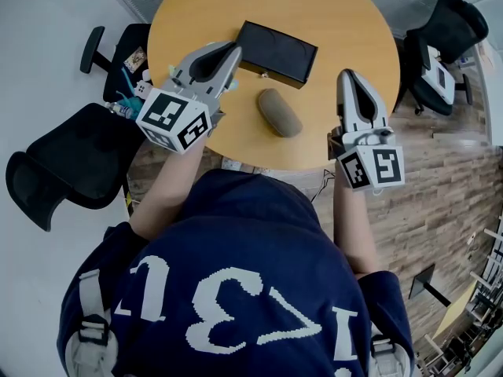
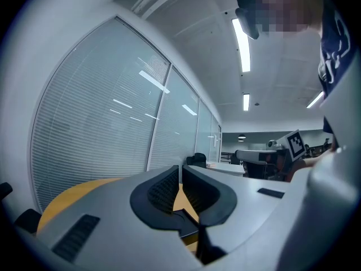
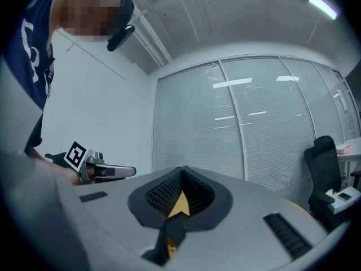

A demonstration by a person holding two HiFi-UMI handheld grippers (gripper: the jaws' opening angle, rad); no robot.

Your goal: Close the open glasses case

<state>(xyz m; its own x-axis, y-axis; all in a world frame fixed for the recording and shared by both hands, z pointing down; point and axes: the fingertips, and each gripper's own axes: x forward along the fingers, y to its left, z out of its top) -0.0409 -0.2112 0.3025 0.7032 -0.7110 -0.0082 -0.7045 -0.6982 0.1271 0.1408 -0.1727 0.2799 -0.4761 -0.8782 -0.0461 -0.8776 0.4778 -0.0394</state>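
Observation:
On the round wooden table (image 1: 212,14) lies a black rectangular glasses case (image 1: 277,53) with its lid down and a small clasp on its near side. A grey-brown oval pouch (image 1: 279,112) rests in front of it. My left gripper (image 1: 234,52) hovers by the case's left end, shut and holding nothing. My right gripper (image 1: 346,75) is raised over the table's right edge, apart from both items, also shut and empty. In the left gripper view the jaws (image 2: 180,168) meet with only the tabletop behind them; the right gripper view (image 3: 182,169) shows the same.
Black office chairs stand at the left (image 1: 63,171), back left (image 1: 118,49) and back right (image 1: 444,45) of the table. Blinds-covered glass walls (image 2: 101,123) lie beyond it. The floor on the right is wood planks (image 1: 440,195).

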